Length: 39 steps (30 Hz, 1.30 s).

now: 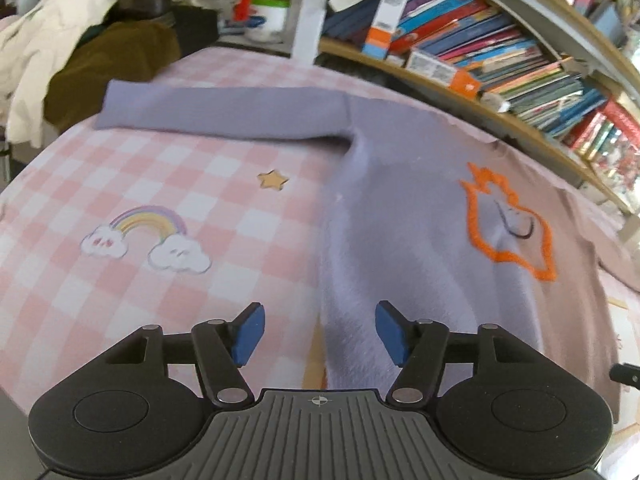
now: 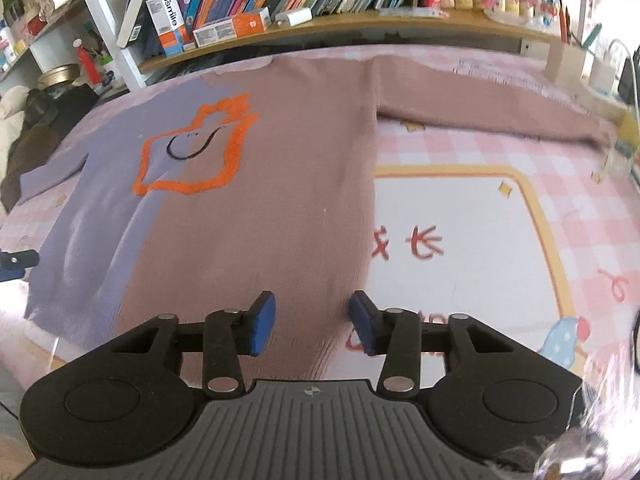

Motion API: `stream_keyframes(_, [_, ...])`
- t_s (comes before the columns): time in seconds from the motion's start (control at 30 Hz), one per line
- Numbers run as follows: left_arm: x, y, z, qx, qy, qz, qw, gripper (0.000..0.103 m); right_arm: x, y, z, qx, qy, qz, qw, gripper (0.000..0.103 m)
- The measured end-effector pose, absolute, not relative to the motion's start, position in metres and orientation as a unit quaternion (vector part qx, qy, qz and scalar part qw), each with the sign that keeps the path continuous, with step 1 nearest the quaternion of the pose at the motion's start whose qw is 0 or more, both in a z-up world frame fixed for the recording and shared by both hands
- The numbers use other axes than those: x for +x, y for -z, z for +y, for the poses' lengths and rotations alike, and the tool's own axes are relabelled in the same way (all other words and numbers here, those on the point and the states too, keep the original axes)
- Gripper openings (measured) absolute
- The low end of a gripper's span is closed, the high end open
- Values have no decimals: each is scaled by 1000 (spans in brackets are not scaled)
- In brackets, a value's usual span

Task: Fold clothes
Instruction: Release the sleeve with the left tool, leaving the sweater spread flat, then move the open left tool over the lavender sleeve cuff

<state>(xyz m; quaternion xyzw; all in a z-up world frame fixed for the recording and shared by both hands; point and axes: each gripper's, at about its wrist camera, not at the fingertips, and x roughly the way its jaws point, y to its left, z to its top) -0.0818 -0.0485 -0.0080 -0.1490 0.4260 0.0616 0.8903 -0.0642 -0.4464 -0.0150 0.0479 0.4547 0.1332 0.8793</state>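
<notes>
A two-tone sweater lies flat and face up on a pink checked cloth (image 1: pixel 160 184), lilac half (image 1: pixel 400 220) on the left, brown half (image 2: pixel 280 184) on the right, with an orange outlined face (image 2: pixel 192 152) on the chest. Both sleeves are spread out sideways: the lilac sleeve (image 1: pixel 224 110) and the brown sleeve (image 2: pixel 480 108). My left gripper (image 1: pixel 318 330) is open and empty, hovering over the sweater's lower left edge. My right gripper (image 2: pixel 312 322) is open and empty over the hem of the brown half, near its right edge.
A bookshelf (image 2: pixel 320 24) packed with books runs along the far side of the bed. A heap of cream and olive clothes (image 1: pixel 72 52) lies at the far left. The cloth has a rainbow print (image 1: pixel 144 240) and a yellow-framed panel (image 2: pixel 480 248).
</notes>
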Motion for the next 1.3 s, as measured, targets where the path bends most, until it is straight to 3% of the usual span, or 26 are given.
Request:
stream_keyframes(0.03, [-82,9,-49,-149,-62,428,889,57,-66,15,-447,48,-135,455,879,36])
stream_keyframes(0.1, [-81,10,-51,-148,-62,433,887,38,-67,16,-450,48,-133,455,879,32])
stream_keyframes(0.23, [-80,13,-55,-146,-63,442,883,26,-67,19,-460,58,-117,463,877,25])
stream_keyframes(0.27, [-80,14,-56,-146,-63,444,882,19,-66,20,-461,58,-119,464,876,24])
stream_keyframes(0.3, [-80,14,-57,-146,-61,445,881,10,-66,20,-459,54,-125,463,876,17])
stream_keyframes(0.37, [-80,16,-60,-148,-55,445,881,5,-66,20,-456,43,-137,462,875,13])
stream_keyframes(0.53, [-77,18,-65,-152,-58,439,884,5,-58,21,-457,26,-117,438,891,7])
stream_keyframes(1.3, [-84,6,-69,-142,-67,421,893,5,-68,16,-460,16,-130,446,886,6])
